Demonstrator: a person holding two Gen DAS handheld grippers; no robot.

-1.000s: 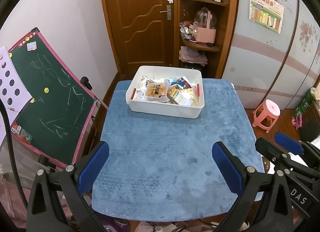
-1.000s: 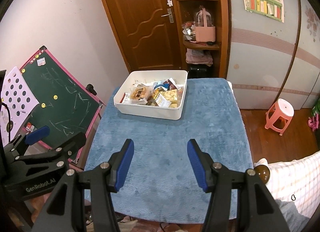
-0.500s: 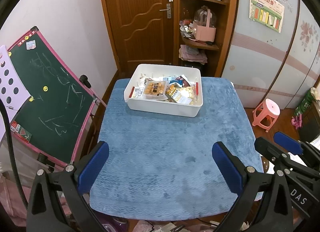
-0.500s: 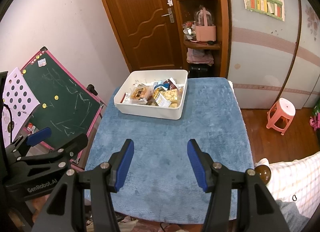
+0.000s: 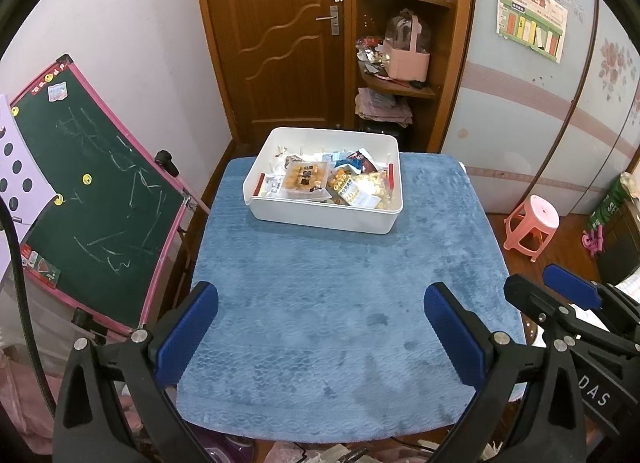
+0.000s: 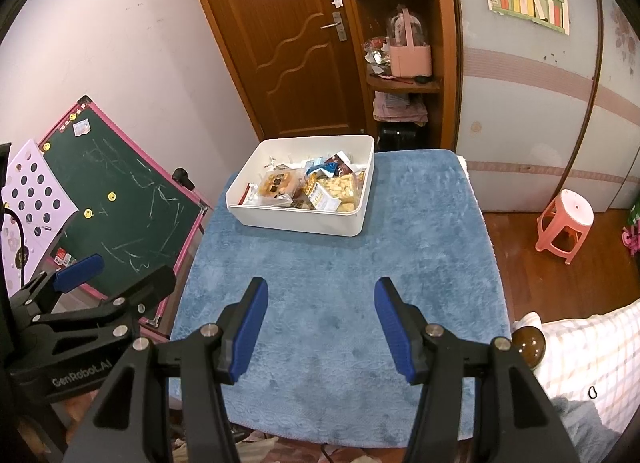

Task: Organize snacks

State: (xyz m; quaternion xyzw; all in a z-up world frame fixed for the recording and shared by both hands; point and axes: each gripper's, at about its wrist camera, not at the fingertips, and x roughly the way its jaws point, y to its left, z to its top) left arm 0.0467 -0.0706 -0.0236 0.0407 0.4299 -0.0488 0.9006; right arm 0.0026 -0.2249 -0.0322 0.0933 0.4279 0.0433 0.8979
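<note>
Leaning beside the table's left edge, a green chalkboard (image 5: pixel 92 199) in a pink frame is narrowing the room on that side, while the left gripper (image 5: pixel 320 327) is hovering over the near edge with its blue-padded jaws spread wide and empty. Sitting at the far edge, left of centre, a smooth white rectangular bin (image 5: pixel 324 219) is holding the crinkly snack packets (image 5: pixel 308 179), leaving the plush blue cloth (image 5: pixel 340 283) bare. Hovering nearer the right edge, the right gripper (image 6: pixel 320 323) is gaping partway, gripping nothing.
</note>
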